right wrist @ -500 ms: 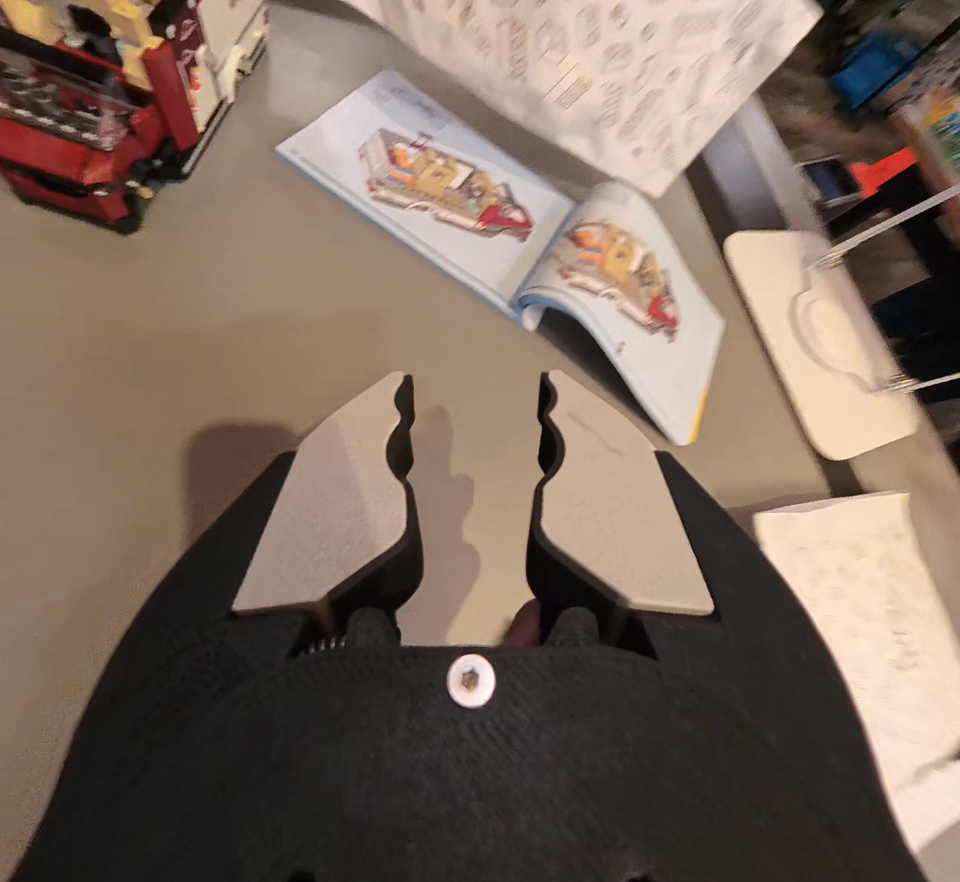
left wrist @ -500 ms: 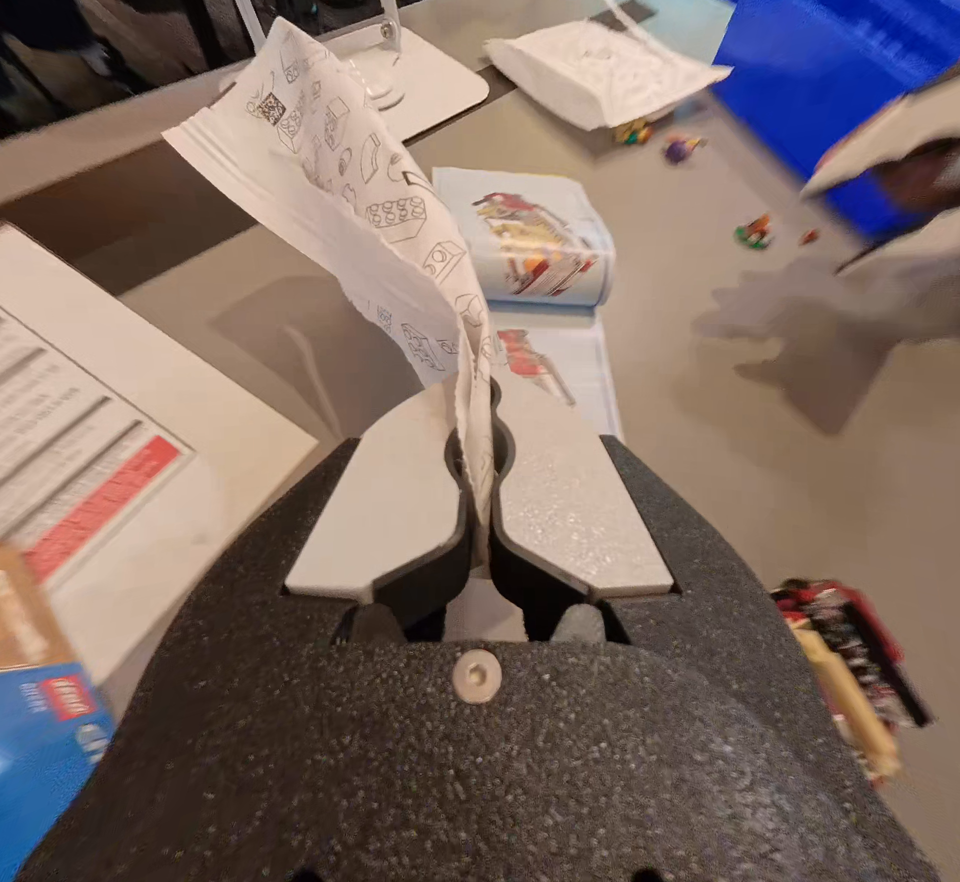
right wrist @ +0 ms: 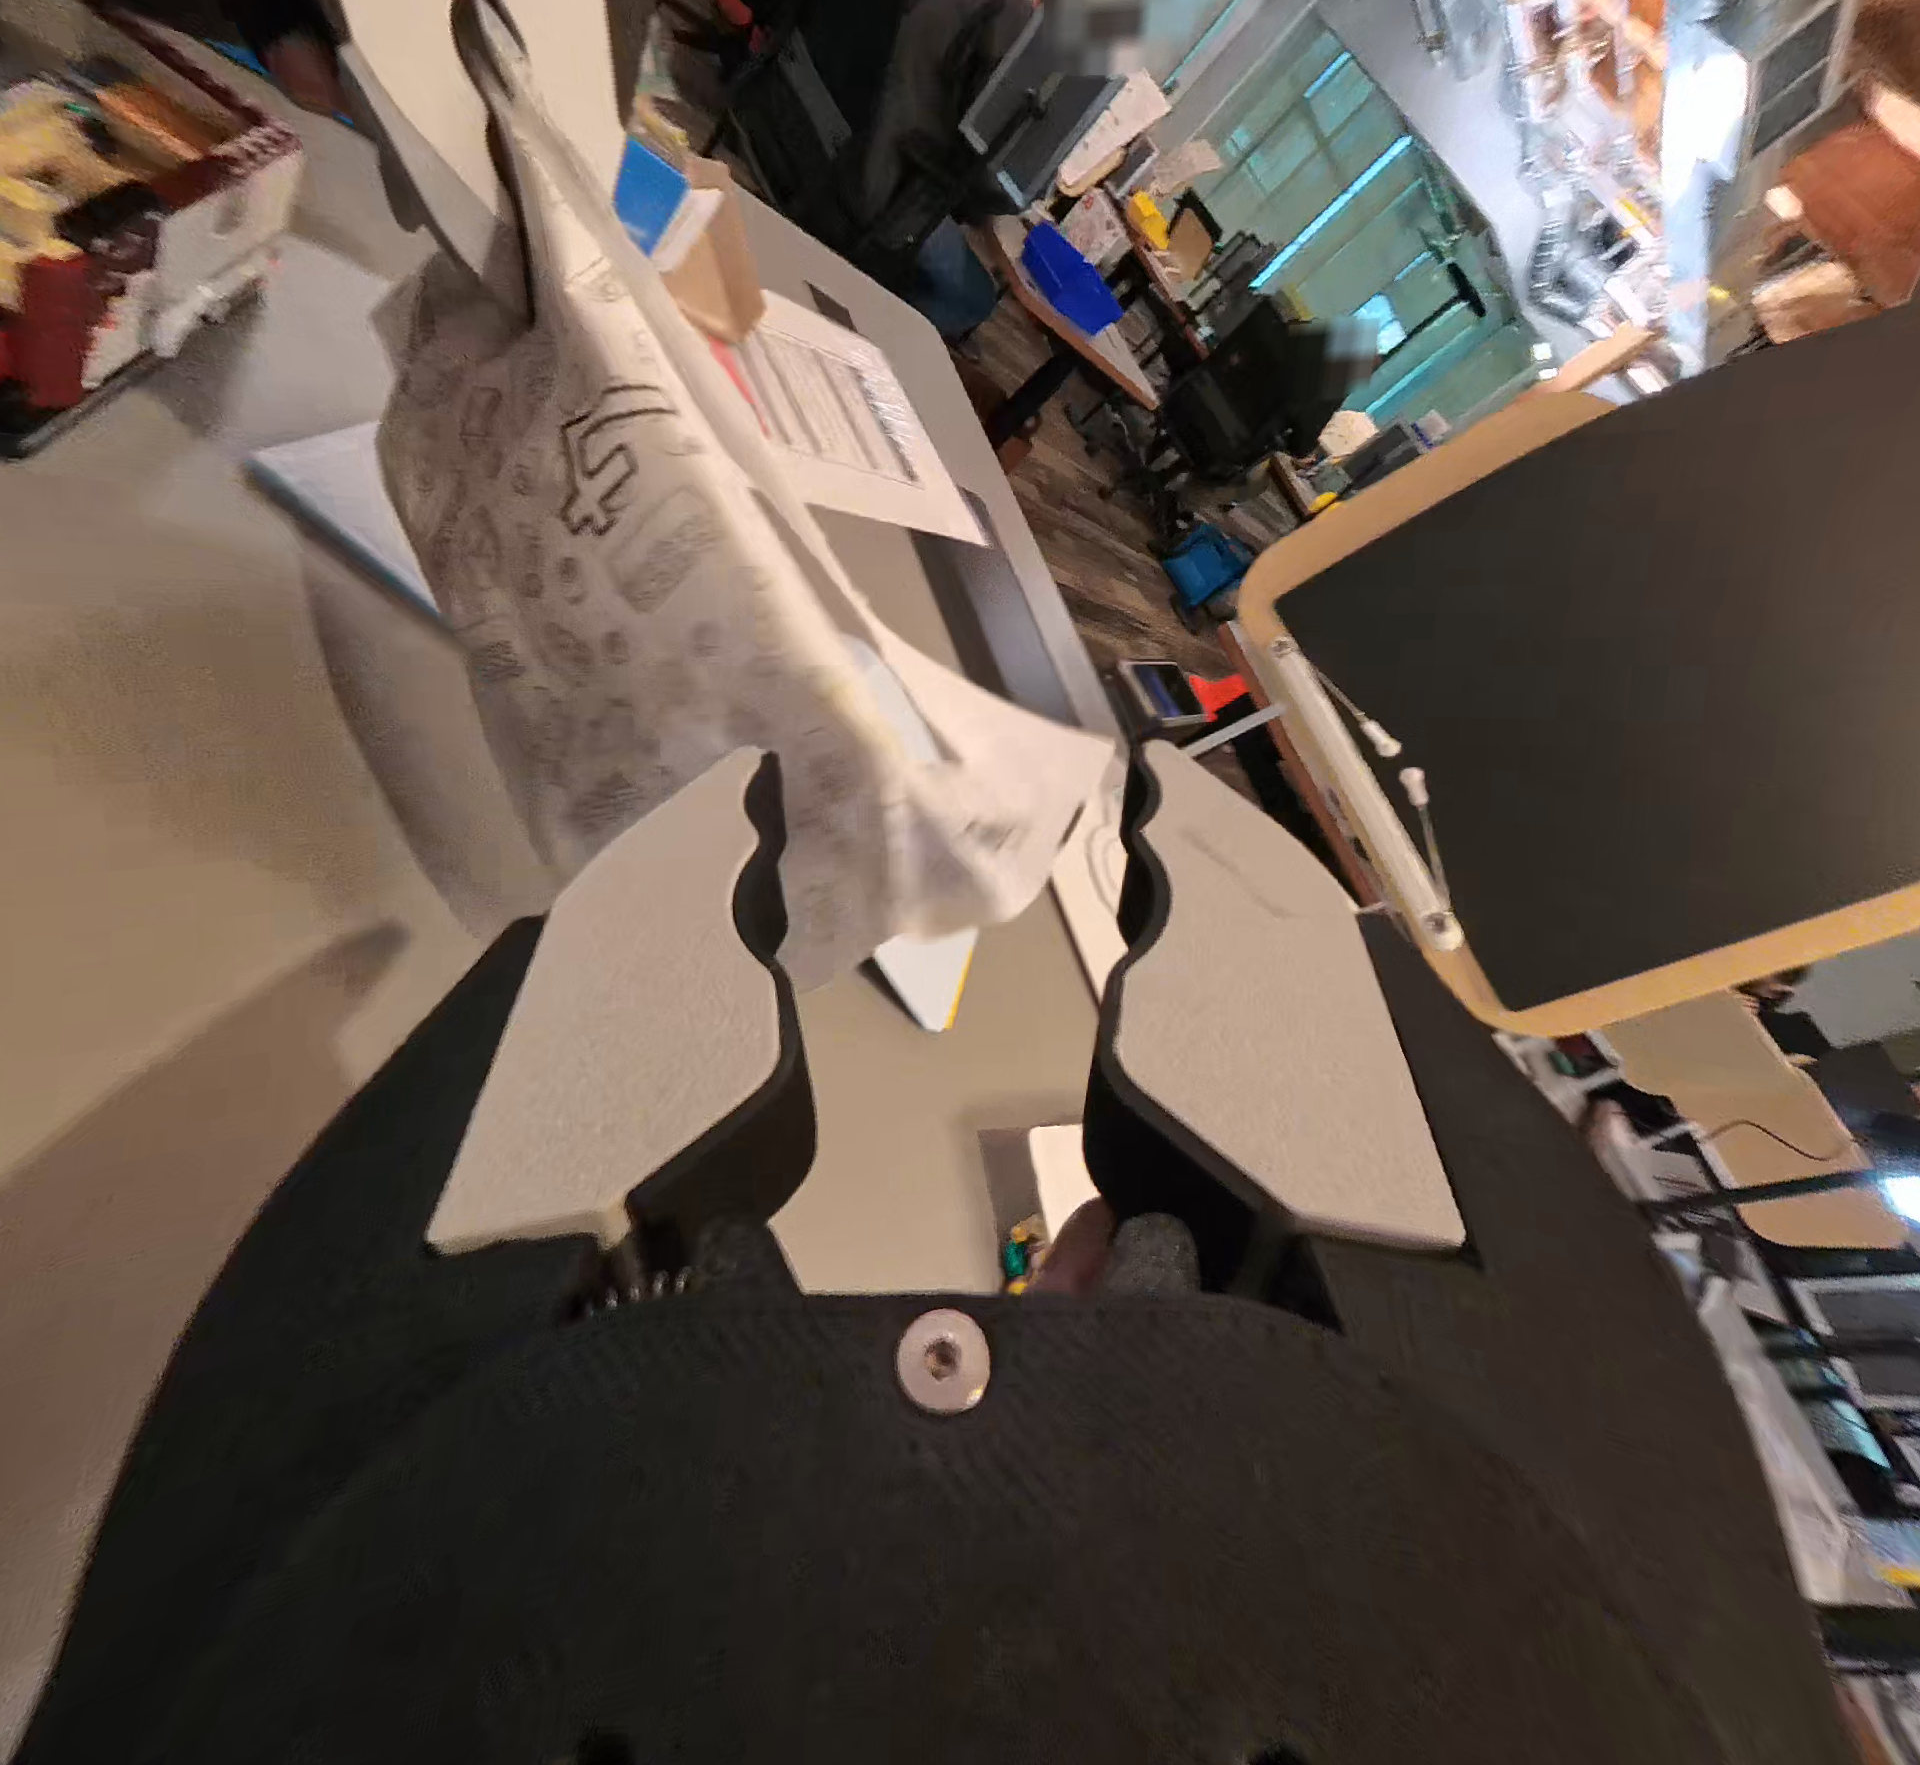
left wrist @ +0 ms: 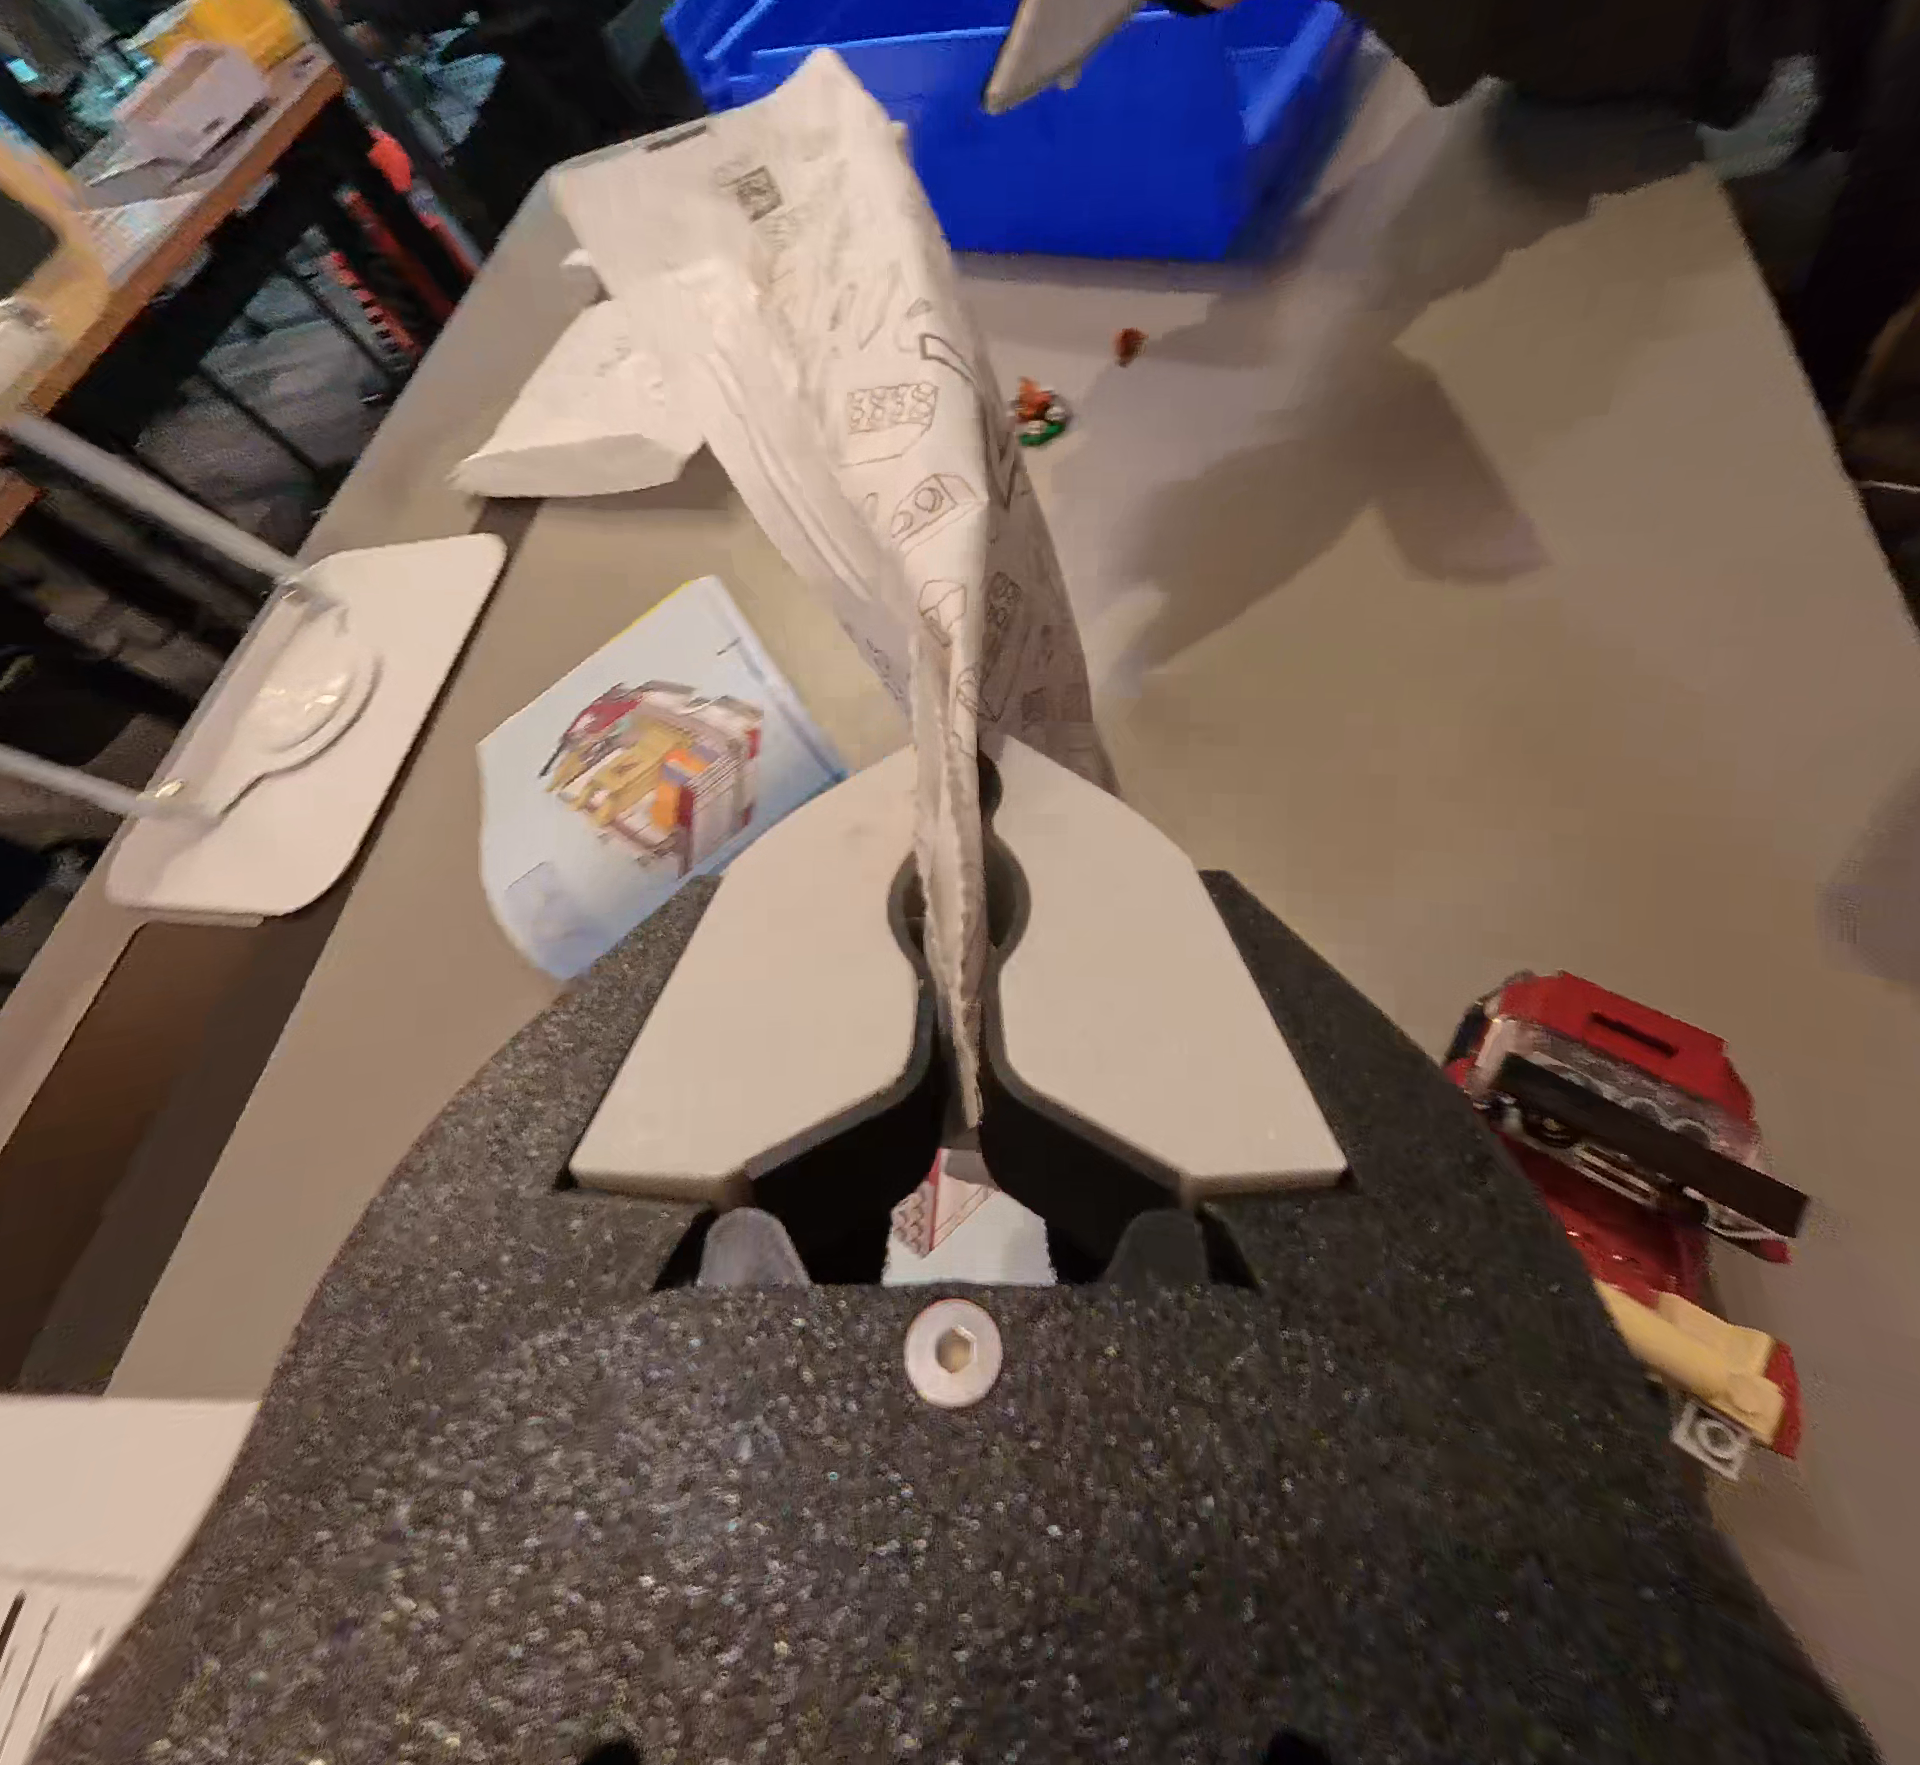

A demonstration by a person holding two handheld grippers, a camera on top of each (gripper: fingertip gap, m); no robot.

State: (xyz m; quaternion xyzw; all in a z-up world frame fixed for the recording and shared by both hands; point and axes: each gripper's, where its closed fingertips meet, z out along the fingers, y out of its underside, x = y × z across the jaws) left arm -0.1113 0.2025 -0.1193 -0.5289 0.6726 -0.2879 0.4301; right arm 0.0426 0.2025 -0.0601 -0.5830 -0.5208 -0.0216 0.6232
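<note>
The left gripper [left wrist: 961, 868] is clamped tight on a white paper bag [left wrist: 883, 427] with little brick drawings on it. Both fingers [left wrist: 790, 988] press the thin folded edge, and the bag hangs up in the air above the grey table [left wrist: 1455, 780]. It looks light, floppy and crinkly, so I think it could tear or slip if pulled hard. A flat edge or corner seems the best place to pinch it.

The right gripper [right wrist: 945, 868] is spread wide with nothing in it. The loose far end of the bag droops between its fingers, but they do not press on it.

Under the bag lies an open picture booklet [left wrist: 644, 770]. To the right sits a red brick toy [left wrist: 1600, 1133]. Far off is a blue bin [left wrist: 1091, 146], with small loose bits [left wrist: 1039, 411] near it. On the left is a white stand base [left wrist: 312, 728].
</note>
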